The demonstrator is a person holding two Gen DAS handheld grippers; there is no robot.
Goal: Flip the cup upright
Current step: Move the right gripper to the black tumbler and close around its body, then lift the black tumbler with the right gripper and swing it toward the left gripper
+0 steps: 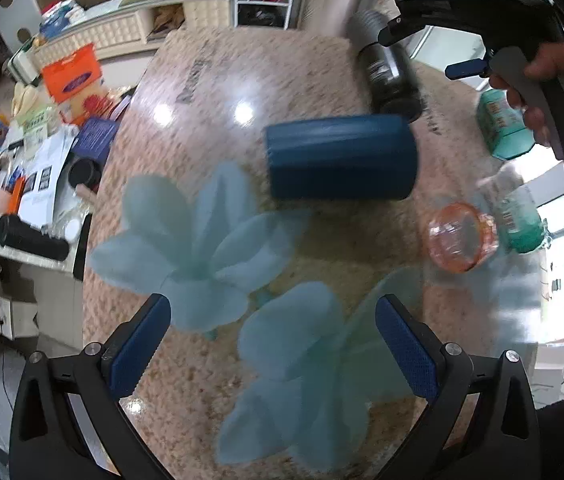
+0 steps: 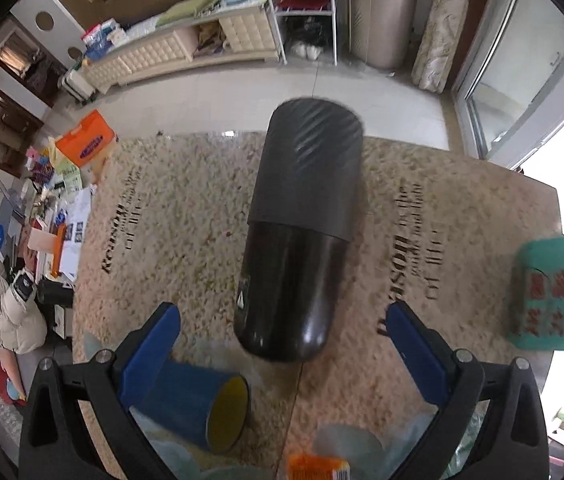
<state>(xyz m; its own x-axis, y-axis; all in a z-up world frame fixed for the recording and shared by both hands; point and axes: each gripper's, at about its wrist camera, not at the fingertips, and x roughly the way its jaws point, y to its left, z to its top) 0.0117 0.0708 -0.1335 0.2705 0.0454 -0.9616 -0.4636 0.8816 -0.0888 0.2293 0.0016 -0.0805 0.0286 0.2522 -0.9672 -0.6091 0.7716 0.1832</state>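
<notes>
A dark blue cup lies on its side on the glass table, its mouth to the right. In the right wrist view the cup shows a yellow inside and lies low left, by the left finger. My left gripper is open and empty, short of the cup. My right gripper is open and empty, with a black bottle lying ahead between its fingers. The right gripper's body shows at the top right of the left wrist view, held by a hand.
The black bottle lies just behind the cup. An orange-lidded clear jar and a green-liquid bottle are to the right. A teal packet lies at the right. A cluttered side table stands left of the glass table.
</notes>
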